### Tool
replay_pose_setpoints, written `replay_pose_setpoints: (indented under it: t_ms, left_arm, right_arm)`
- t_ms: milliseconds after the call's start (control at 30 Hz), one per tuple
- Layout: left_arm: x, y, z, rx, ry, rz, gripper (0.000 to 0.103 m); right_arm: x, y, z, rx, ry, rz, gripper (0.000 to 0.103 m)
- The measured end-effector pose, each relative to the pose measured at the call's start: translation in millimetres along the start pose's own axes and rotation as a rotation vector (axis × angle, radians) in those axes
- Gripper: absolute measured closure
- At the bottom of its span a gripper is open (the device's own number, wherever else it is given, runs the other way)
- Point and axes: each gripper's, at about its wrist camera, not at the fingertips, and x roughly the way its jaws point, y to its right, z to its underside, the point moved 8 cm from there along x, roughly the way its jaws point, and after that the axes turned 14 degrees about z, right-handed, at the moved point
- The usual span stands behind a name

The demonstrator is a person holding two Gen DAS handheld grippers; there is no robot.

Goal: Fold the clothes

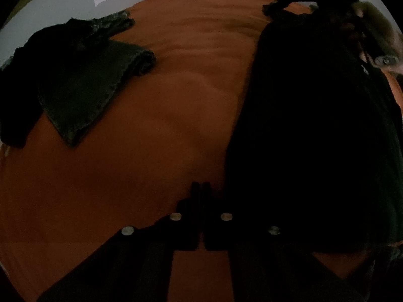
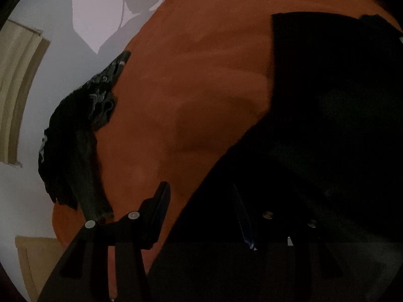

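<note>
A large black garment (image 1: 314, 138) lies on the orange bed cover (image 1: 163, 100) at the right of the left wrist view. My left gripper (image 1: 200, 188) is shut and empty, just left of that garment's edge. In the right wrist view the same black garment (image 2: 327, 100) fills the right side. My right gripper (image 2: 199, 188) is open, its fingers (image 2: 161, 201) spread with the garment's edge lying between them. The right finger is nearly lost against the dark cloth.
A folded dark green cloth (image 1: 83, 95) and a black crumpled garment (image 1: 50, 50) lie at the left edge of the bed; they also show in the right wrist view (image 2: 75, 138). The other gripper (image 1: 352, 12) is at the top right. White wall and wooden door frame (image 2: 17, 88) beyond.
</note>
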Motion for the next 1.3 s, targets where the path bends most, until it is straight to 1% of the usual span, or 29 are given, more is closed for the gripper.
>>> replay_pose_setpoints:
  t_ms: [33, 100, 167, 233, 300, 333, 367, 400, 533, 667, 733, 767, 800, 833, 867, 933, 967, 1033, 1067, 1133, 1200, 1300]
  left_arm:
    - [0, 1, -1, -0.018, 0.003, 0.019, 0.094]
    - [1, 3, -5, -0.031, 0.007, 0.042, 0.085]
    - [4, 7, -7, -0.032, 0.008, 0.060, 0.079]
    - [7, 11, -9, -0.026, 0.008, 0.061, 0.078]
    - [8, 14, -9, -0.010, 0.010, 0.047, 0.080]
    - [8, 14, -11, -0.004, 0.013, 0.033, 0.082]
    - [9, 14, -12, -0.002, 0.015, 0.021, 0.091]
    - [8, 15, -11, -0.001, 0.015, 0.013, 0.096]
    - [12, 23, -10, 0.002, 0.012, -0.003, 0.097]
    - [10, 29, -14, 0.014, 0.009, 0.016, 0.097]
    - [8, 35, -14, 0.022, 0.007, 0.056, 0.093]
    - [5, 36, -14, 0.019, 0.002, 0.081, 0.083]
    - [3, 37, -14, 0.006, 0.004, 0.100, 0.070]
    - [1, 38, -14, -0.003, 0.011, 0.111, 0.065]
    - [-1, 38, -15, -0.009, 0.019, 0.120, 0.061]
    - [-8, 43, -8, -0.005, 0.026, 0.125, 0.061]
    - [-9, 44, -6, 0.001, 0.024, 0.118, 0.062]
    - [-7, 46, -5, 0.014, 0.020, 0.104, 0.084]
    - [-10, 45, 3, 0.015, 0.017, 0.094, 0.098]
    - [-8, 41, 9, 0.011, 0.002, 0.061, 0.099]
    - [-9, 40, 13, 0.015, -0.002, 0.045, 0.102]
    - [-11, 42, 17, 0.030, 0.000, 0.025, 0.102]
  right_arm:
    - [-4, 5, 3, 0.008, 0.010, 0.004, 0.054]
    - [-11, 17, 11, 0.023, 0.030, 0.018, 0.054]
    - [-16, 30, 18, 0.032, 0.041, 0.045, 0.054]
    - [-18, 44, 22, 0.041, 0.042, 0.064, 0.054]
    - [-19, 56, 26, 0.061, 0.036, 0.079, 0.054]
    - [-20, 61, 27, 0.071, 0.033, 0.084, 0.054]
    - [-22, 66, 27, 0.077, 0.034, 0.086, 0.054]
    - [-25, 70, 27, 0.080, 0.038, 0.089, 0.054]
    - [-37, 79, 30, 0.077, 0.061, 0.102, 0.054]
    - [-38, 84, 37, 0.094, 0.038, 0.080, 0.054]
    - [-37, 82, 42, 0.095, 0.025, 0.078, 0.054]
    - [-37, 82, 45, 0.091, 0.022, 0.079, 0.054]
    - [-36, 82, 47, 0.087, 0.018, 0.080, 0.054]
    - [-36, 83, 50, 0.085, 0.014, 0.080, 0.054]
    - [-35, 84, 53, 0.087, 0.007, 0.078, 0.054]
    - [-34, 84, 57, 0.092, -0.004, 0.076, 0.054]
    - [-33, 83, 59, 0.094, -0.009, 0.076, 0.054]
    - [-32, 83, 63, 0.100, -0.019, 0.076, 0.054]
    - [-31, 82, 65, 0.102, -0.023, 0.075, 0.054]
    - [-30, 82, 69, 0.108, -0.033, 0.075, 0.054]
    - [-28, 81, 73, 0.113, -0.043, 0.074, 0.054]
    - [-27, 79, 79, 0.118, -0.057, 0.072, 0.054]
